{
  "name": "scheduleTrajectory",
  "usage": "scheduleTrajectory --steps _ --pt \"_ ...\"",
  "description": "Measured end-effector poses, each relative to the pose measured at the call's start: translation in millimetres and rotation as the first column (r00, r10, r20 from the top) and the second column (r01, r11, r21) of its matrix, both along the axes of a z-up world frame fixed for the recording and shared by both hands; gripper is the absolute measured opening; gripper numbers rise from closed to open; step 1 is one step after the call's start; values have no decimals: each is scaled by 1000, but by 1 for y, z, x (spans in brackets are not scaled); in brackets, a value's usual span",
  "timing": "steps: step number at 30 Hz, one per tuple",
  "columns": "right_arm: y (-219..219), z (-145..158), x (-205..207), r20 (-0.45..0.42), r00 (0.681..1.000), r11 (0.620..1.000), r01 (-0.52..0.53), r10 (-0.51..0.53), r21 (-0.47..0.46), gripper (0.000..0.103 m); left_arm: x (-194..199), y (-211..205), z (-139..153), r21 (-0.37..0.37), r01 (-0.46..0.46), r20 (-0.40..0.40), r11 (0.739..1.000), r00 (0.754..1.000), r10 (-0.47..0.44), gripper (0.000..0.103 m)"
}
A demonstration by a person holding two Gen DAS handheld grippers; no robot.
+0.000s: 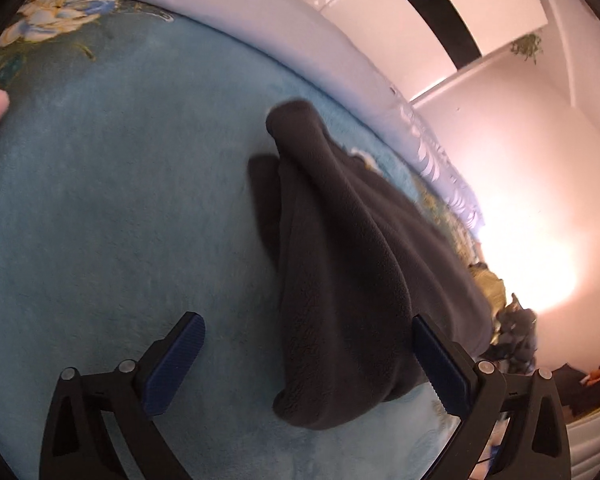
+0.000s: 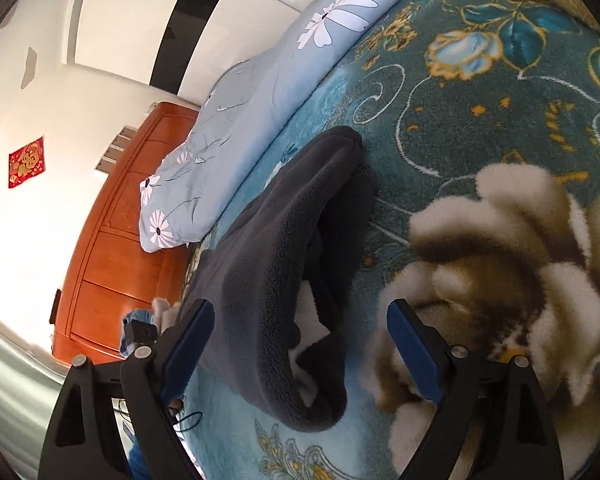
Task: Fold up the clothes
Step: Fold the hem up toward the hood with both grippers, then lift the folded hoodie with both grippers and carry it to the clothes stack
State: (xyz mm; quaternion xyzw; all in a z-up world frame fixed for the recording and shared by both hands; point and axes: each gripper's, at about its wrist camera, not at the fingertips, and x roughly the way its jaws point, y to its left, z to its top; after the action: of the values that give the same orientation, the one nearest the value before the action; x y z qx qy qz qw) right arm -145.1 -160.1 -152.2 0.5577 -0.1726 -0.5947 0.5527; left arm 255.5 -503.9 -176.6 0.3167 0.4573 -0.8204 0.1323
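A dark grey fleece garment (image 1: 340,280) lies bunched on a teal floral blanket (image 1: 120,200). In the left wrist view my left gripper (image 1: 312,360) is open, its blue-padded fingers (image 1: 176,364) on either side of the garment's near end. In the right wrist view the same garment (image 2: 276,280) runs from near the pillow down between the fingers. My right gripper (image 2: 300,352) is open around the garment's near folded end, holding nothing.
A pale blue quilt with white flowers (image 2: 260,100) lies along the far side of the blanket (image 2: 480,120). A wooden headboard (image 2: 112,240) stands behind it. White wardrobe doors (image 1: 400,8) are beyond. A pile of other clothes (image 1: 516,332) sits at the bed's far end.
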Motion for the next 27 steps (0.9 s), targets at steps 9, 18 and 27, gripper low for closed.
scheduleTrajectory --steps 9,18,27 --pt "-50 0 14 -12 995 995 -96 96 3 99 -54 13 -3 39 131 25 991 991 -132 103" --pt "-67 -4 13 17 996 995 -93 93 -24 99 -66 -4 -7 153 83 23 985 996 -88 102" --pt "-71 11 22 -90 993 992 -63 73 113 62 -65 0 4 119 -15 68 993 998 6 59"
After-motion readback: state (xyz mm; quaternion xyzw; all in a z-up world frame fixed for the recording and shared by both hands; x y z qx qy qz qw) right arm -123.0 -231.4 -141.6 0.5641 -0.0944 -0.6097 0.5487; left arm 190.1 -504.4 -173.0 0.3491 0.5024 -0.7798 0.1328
